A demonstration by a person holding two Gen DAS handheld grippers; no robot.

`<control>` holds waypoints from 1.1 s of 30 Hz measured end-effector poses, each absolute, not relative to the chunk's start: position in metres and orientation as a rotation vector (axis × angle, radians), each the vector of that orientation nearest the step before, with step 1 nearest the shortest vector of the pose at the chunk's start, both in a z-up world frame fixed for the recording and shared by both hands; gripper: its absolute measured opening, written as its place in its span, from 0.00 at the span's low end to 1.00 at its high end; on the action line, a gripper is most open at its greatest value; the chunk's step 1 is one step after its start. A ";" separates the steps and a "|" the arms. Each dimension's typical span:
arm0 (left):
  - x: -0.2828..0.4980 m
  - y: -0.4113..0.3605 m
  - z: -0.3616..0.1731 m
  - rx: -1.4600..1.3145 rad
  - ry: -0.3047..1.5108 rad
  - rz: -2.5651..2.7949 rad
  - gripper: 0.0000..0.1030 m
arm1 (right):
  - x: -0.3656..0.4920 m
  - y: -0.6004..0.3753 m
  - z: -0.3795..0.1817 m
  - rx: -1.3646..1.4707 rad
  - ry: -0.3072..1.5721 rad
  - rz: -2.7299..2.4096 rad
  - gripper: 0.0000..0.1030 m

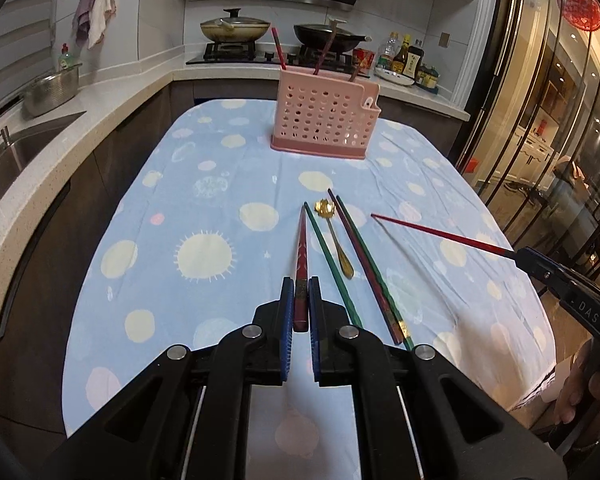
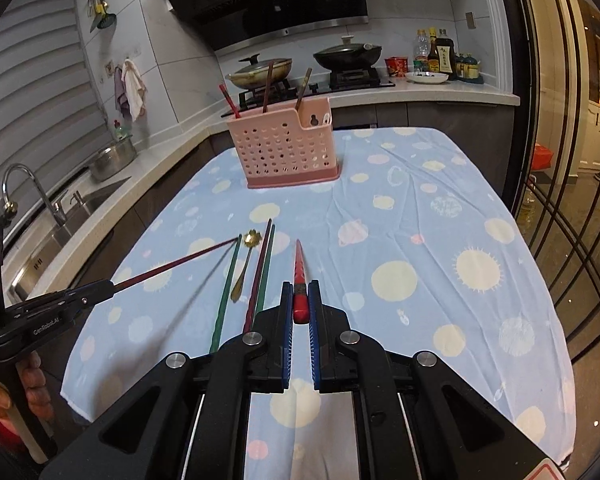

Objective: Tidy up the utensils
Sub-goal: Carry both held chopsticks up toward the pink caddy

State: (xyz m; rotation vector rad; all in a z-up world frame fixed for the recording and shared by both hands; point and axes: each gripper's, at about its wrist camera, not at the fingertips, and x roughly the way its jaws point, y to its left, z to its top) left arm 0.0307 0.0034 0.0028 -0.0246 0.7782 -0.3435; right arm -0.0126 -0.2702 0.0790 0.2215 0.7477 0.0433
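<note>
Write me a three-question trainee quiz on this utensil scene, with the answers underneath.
1. True or false: the left gripper and the right gripper each hold a red chopstick.
2. Which utensil on the tablecloth is not a chopstick?
A. a gold spoon
B. a steel fork
C. a butter knife
3. Fill in: the pink perforated holder already has ___ utensil handles sticking up out of it.

Key
1. True: the left gripper's chopstick and the right gripper's chopstick are each clamped between blue pads.
2. A: the gold spoon lies among the green and dark red chopsticks.
3. Three.
</note>
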 end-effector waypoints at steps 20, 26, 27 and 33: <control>0.100 -0.008 0.092 -0.022 0.558 -0.304 0.07 | 0.061 -0.299 0.146 0.236 0.577 0.071 0.07; 0.130 -0.012 0.110 -0.026 0.530 -0.297 0.07 | 0.093 -0.304 0.166 0.229 0.536 0.081 0.07; 0.134 -0.012 0.114 -0.029 0.524 -0.297 0.07 | 0.097 -0.304 0.170 0.227 0.528 0.082 0.07; 0.160 -0.018 0.139 -0.028 0.475 -0.298 0.07 | 0.130 -0.308 0.197 0.215 0.467 0.076 0.07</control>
